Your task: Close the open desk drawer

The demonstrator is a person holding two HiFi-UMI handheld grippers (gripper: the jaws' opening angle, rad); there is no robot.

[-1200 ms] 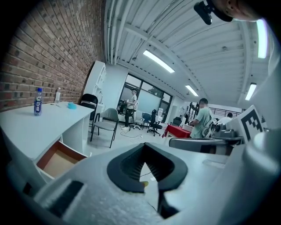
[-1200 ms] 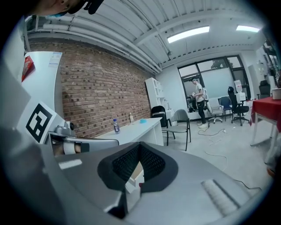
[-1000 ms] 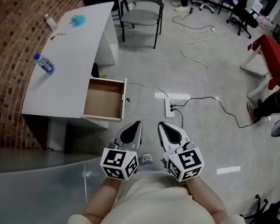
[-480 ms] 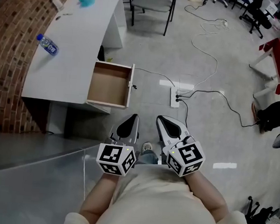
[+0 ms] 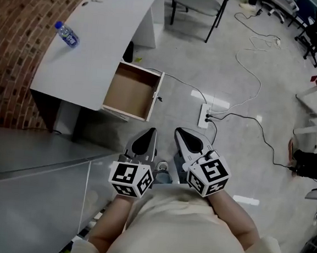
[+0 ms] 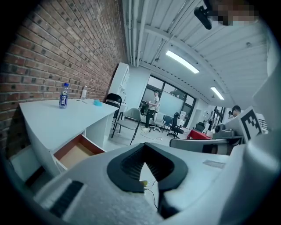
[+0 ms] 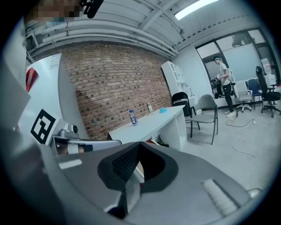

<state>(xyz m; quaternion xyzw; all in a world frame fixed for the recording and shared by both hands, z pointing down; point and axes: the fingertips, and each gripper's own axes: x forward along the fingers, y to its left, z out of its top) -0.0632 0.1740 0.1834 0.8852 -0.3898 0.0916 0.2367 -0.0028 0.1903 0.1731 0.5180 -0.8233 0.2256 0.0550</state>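
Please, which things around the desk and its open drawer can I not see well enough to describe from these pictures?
- Drawer front: the head view shows it edge-on from above, so its handle is too small to make out.
- Drawer inside, left gripper view: the left hand-held gripper covers its near part.
- Bottle label: too small in every view.
- Desk far end: cut off by the head view's top edge.

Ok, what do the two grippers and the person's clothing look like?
The left gripper and right gripper both have pale grey tapered jaws with black ribbed pads, and each carries a white cube printed with black square markers. The person wears a cream top with loose sleeves.
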